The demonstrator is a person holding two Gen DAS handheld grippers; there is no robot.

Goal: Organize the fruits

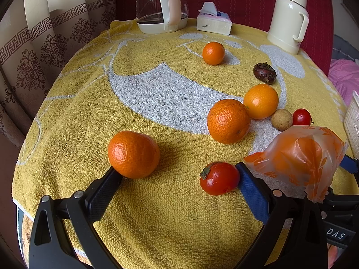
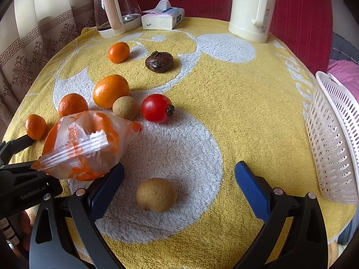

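My left gripper (image 1: 177, 170) is open on the yellow towel. An orange (image 1: 133, 154) rests against its left fingertip and a red tomato (image 1: 218, 178) touches its blue right finger. My right gripper (image 2: 179, 170) is also open, with a tan round fruit (image 2: 157, 195) lying between its fingers. An orange wrapped in a printed plastic bag (image 2: 85, 145) sits between the two grippers, also seen as the bag (image 1: 298, 159). Several more oranges, another tomato (image 2: 157, 108), a tan fruit (image 2: 125, 108) and a dark brown fruit (image 2: 159, 62) lie further back.
A white slotted basket (image 2: 332, 139) stands at the table's right edge. At the back are a glass kettle (image 2: 114, 11), a tissue pack (image 2: 162, 19) and a cream thermos (image 2: 252, 9). A curtain hangs to the left, and the towel's edge runs close in front.
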